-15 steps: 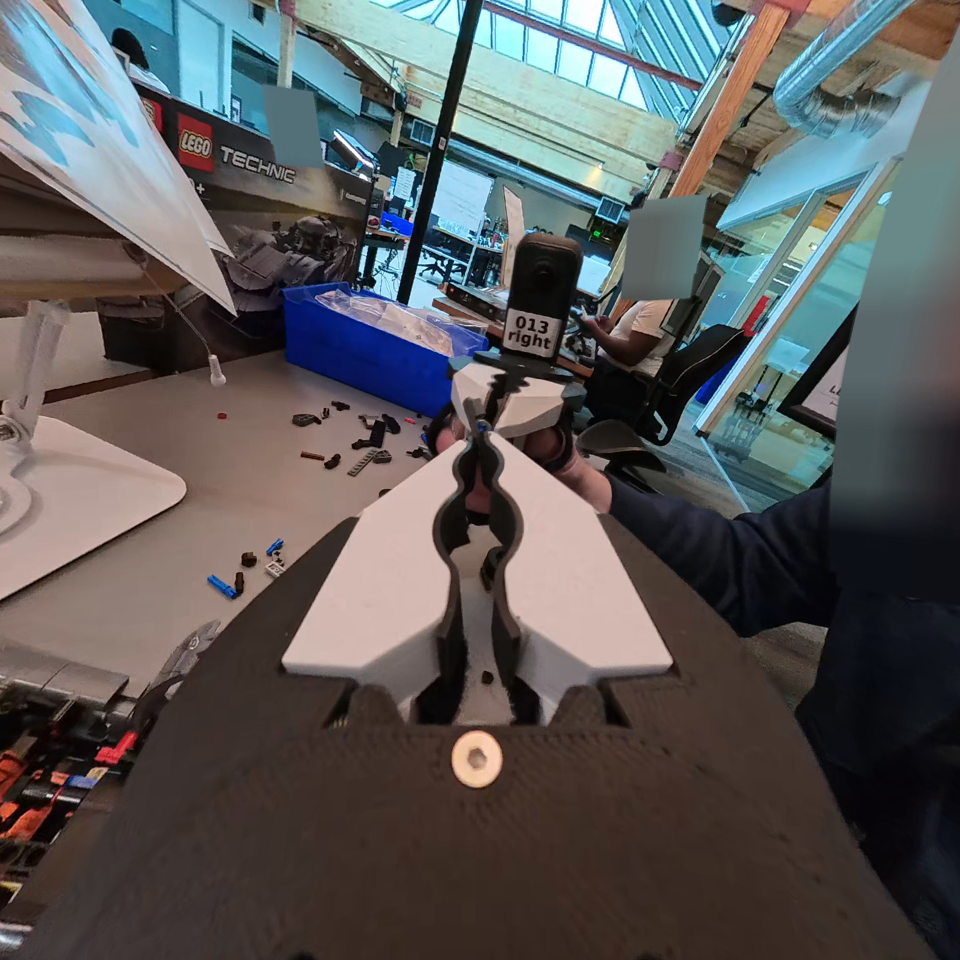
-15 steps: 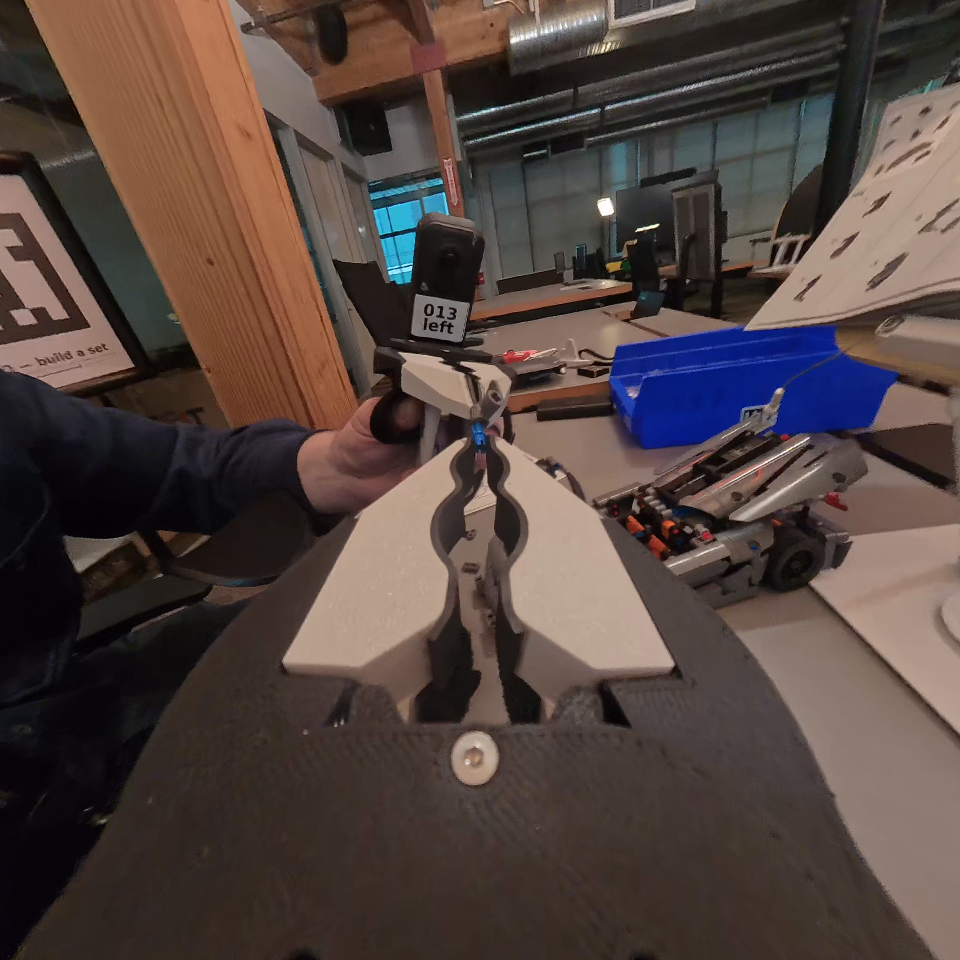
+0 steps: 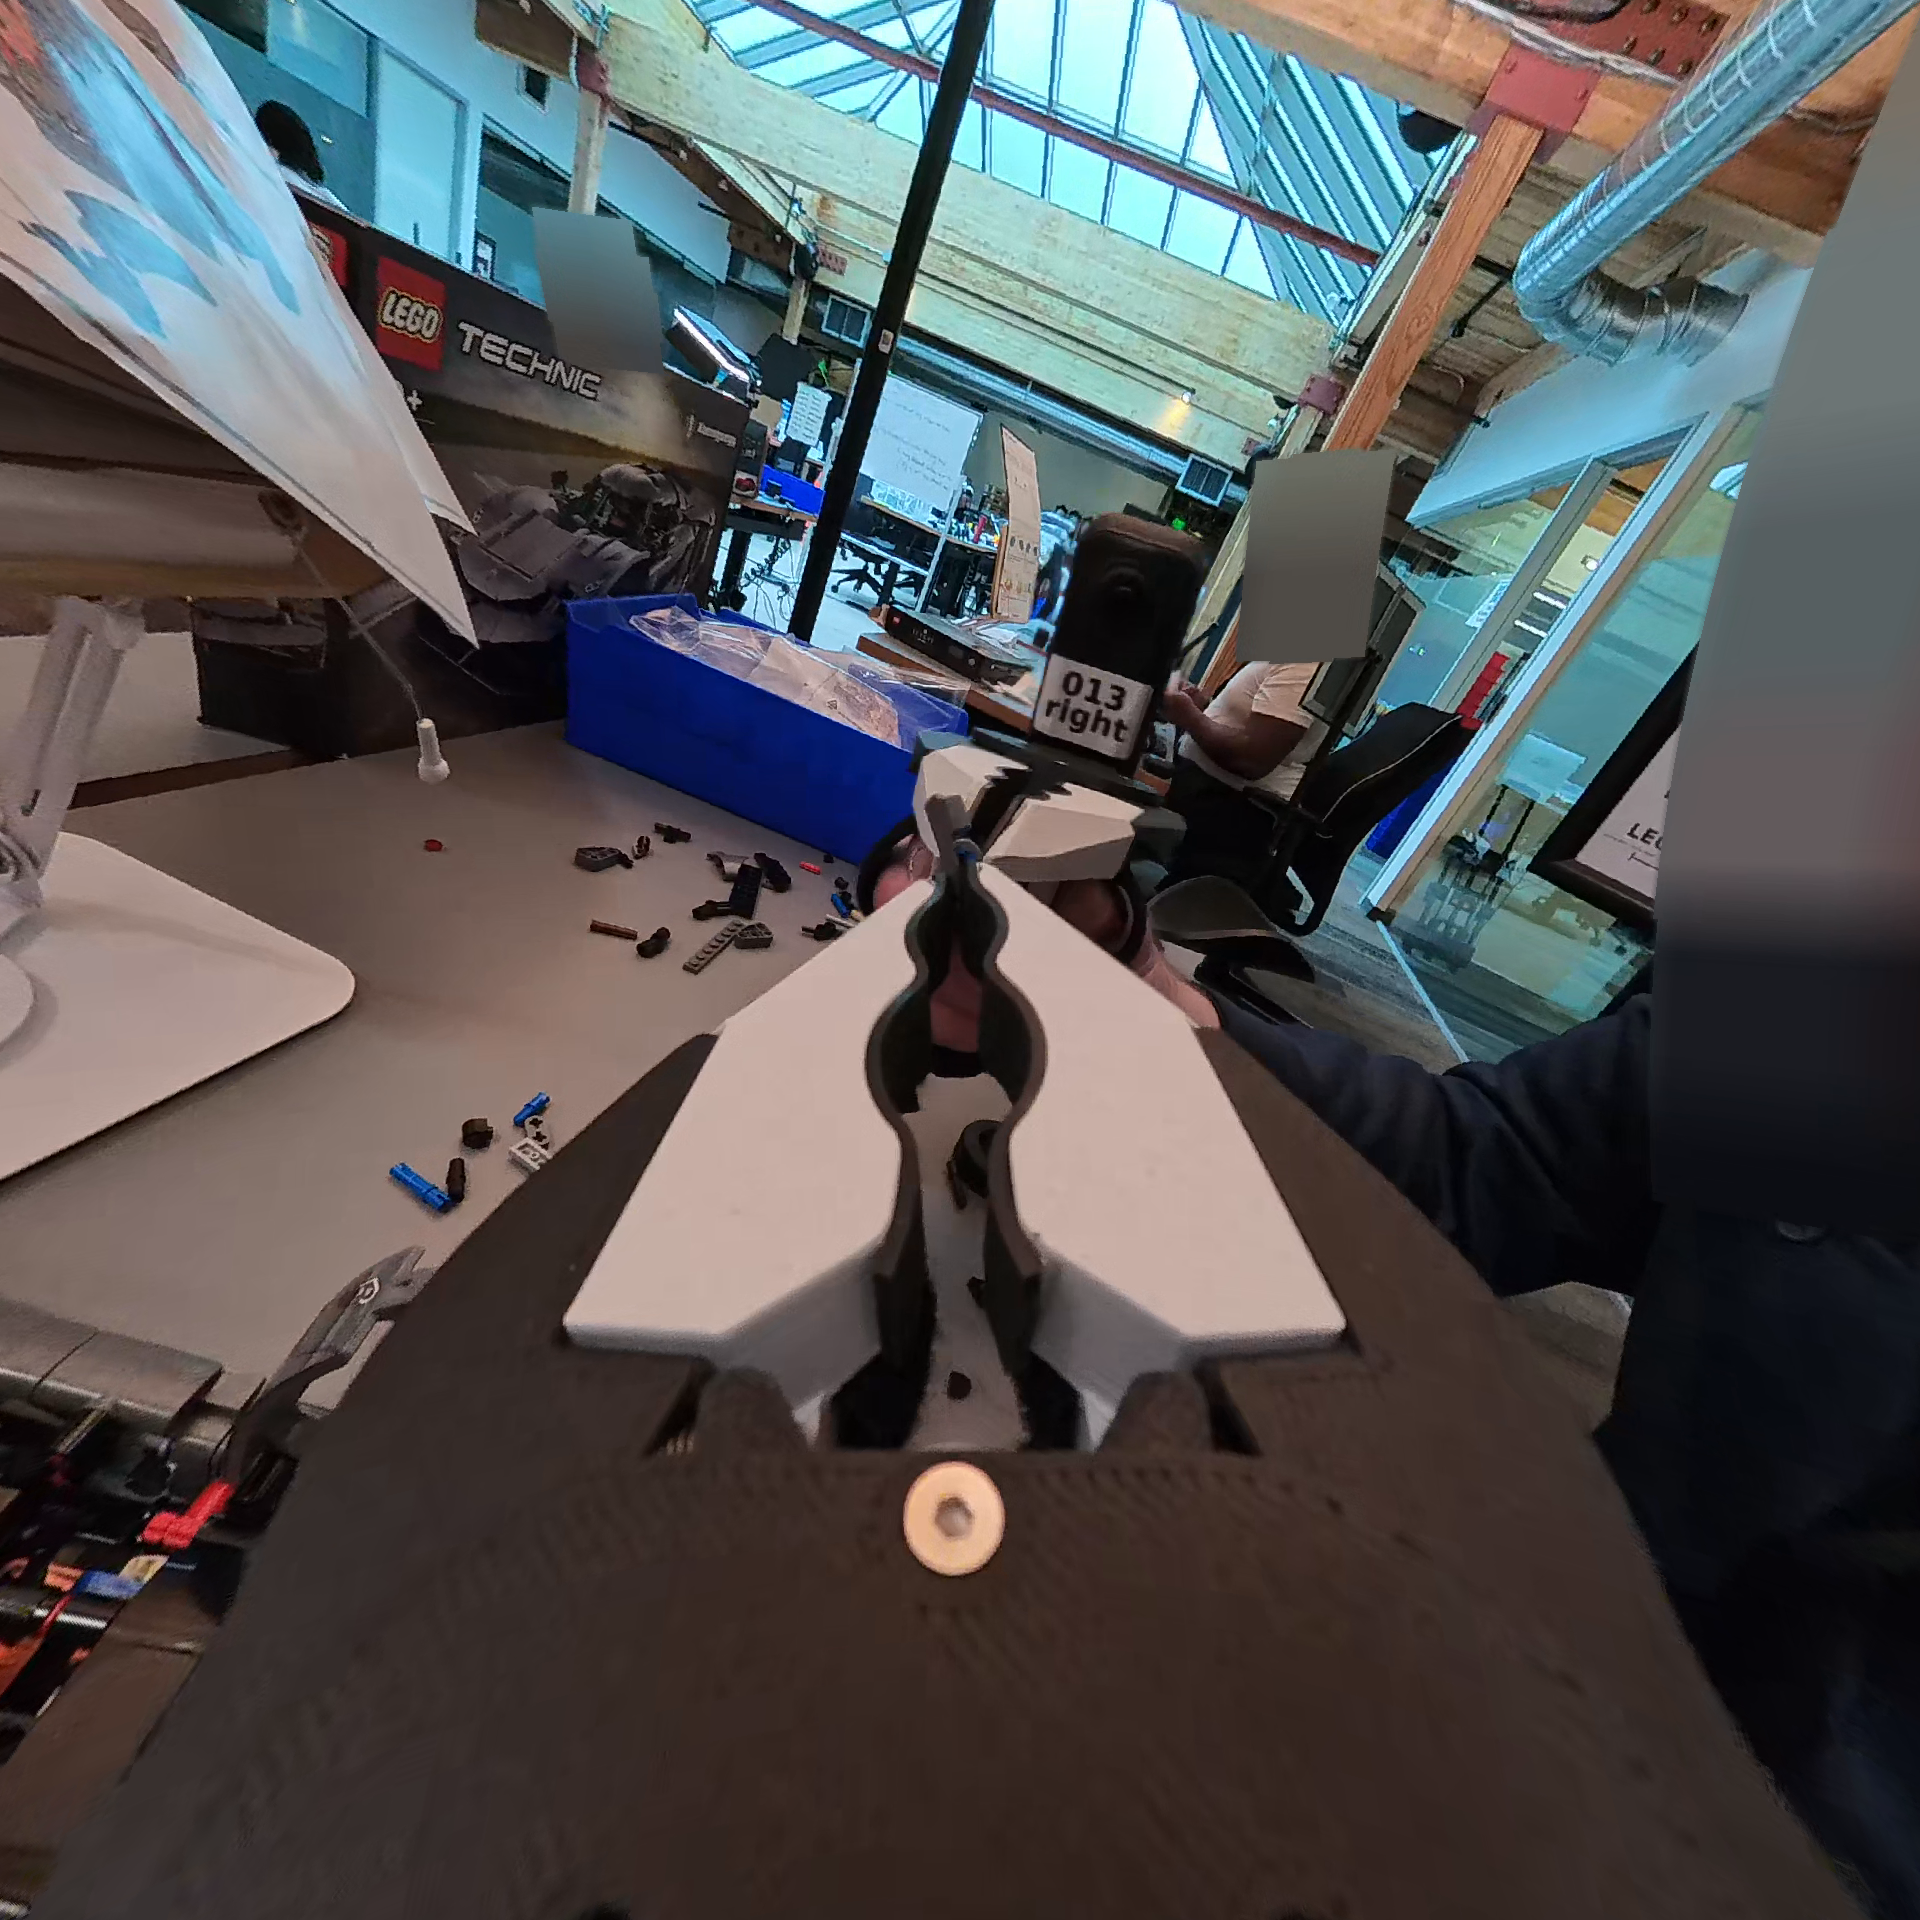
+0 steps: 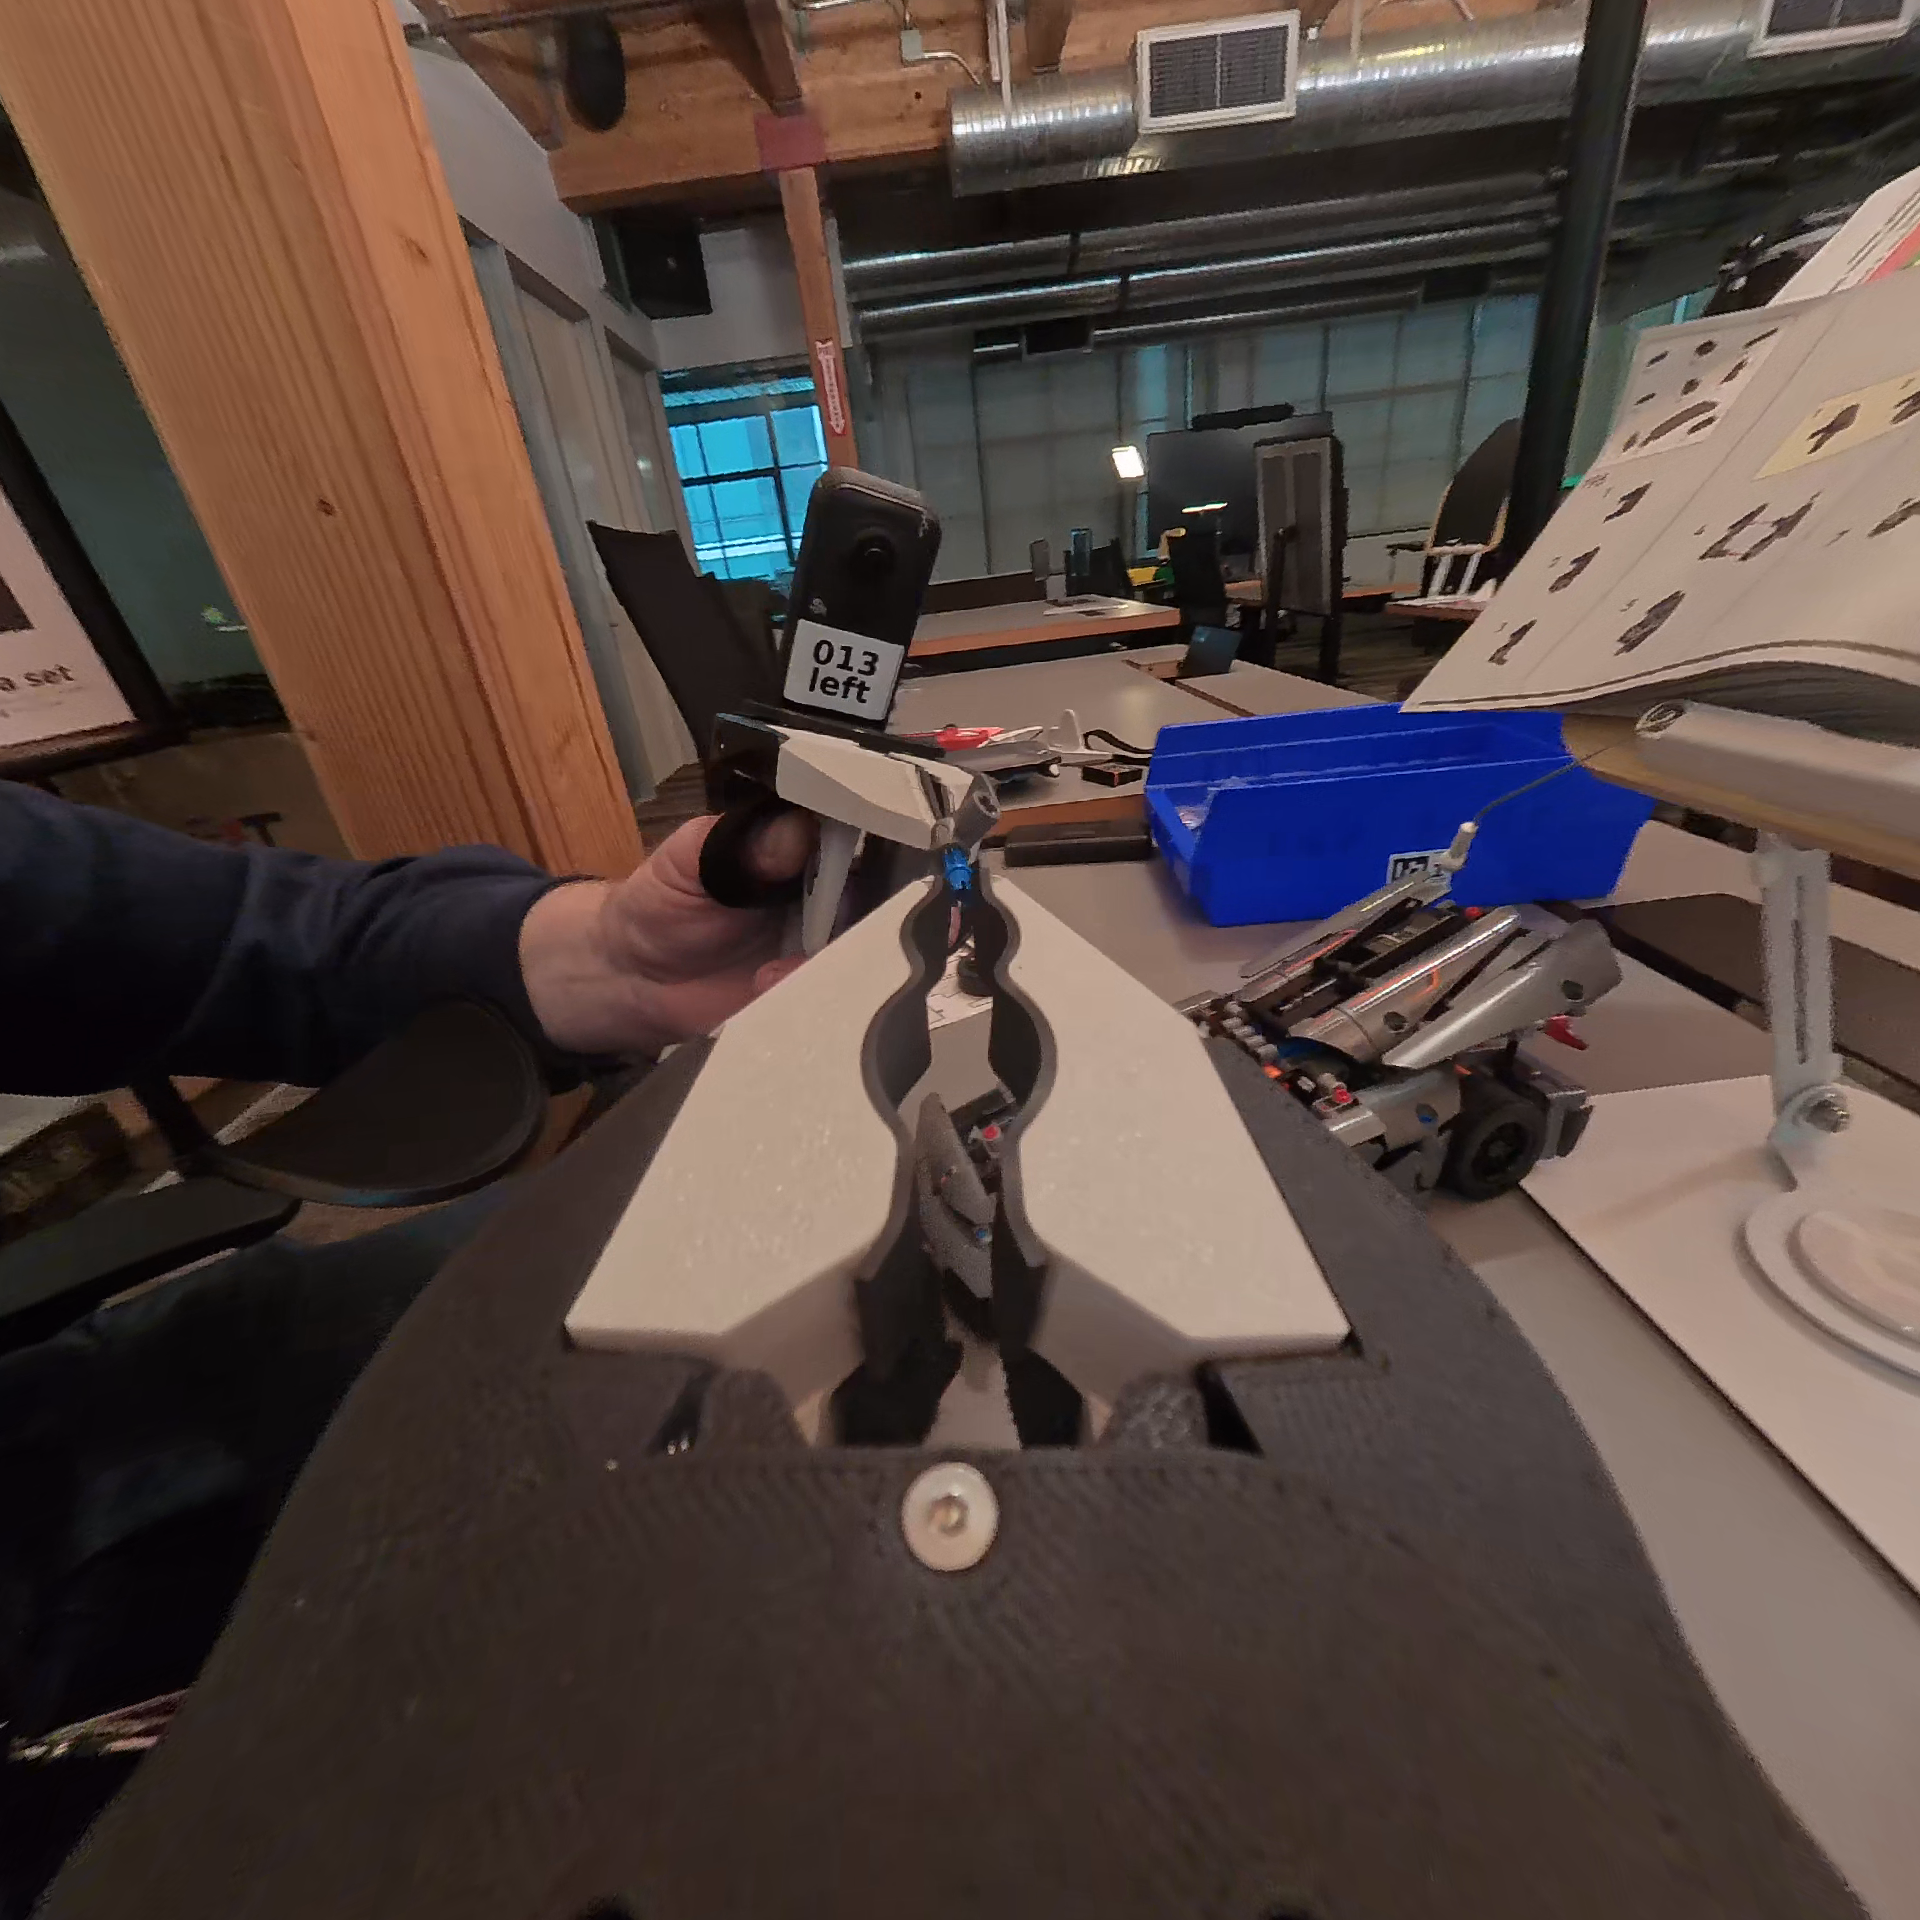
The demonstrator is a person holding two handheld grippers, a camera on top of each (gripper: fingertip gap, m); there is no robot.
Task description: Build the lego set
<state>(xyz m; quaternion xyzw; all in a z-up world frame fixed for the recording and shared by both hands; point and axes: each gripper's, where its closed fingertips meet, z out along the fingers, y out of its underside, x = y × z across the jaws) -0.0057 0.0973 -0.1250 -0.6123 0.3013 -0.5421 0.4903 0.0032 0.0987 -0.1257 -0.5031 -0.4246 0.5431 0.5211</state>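
Both grippers raised tip to tip above the table (image 3: 499, 997); right gripper (image 4: 958, 883) closed on a blue pin (image 4: 952, 864), left gripper (image 3: 956, 883) closed on a grey piece (image 4: 977, 805), likely for mating; part-built car (image 4: 1423, 1029) waits beside.

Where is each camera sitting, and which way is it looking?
Left wrist view: it sits on the left tool, looking forward along its shut fingers at the right tool and the blue bin; a hand and dark sleeve show.
Right wrist view: it sits on the right tool, facing the left tool and the lego car; a hand and sleeve show.
Shared: both see the tools meeting tip to tip around a small blue pin, plus the blue bin and the grey table.
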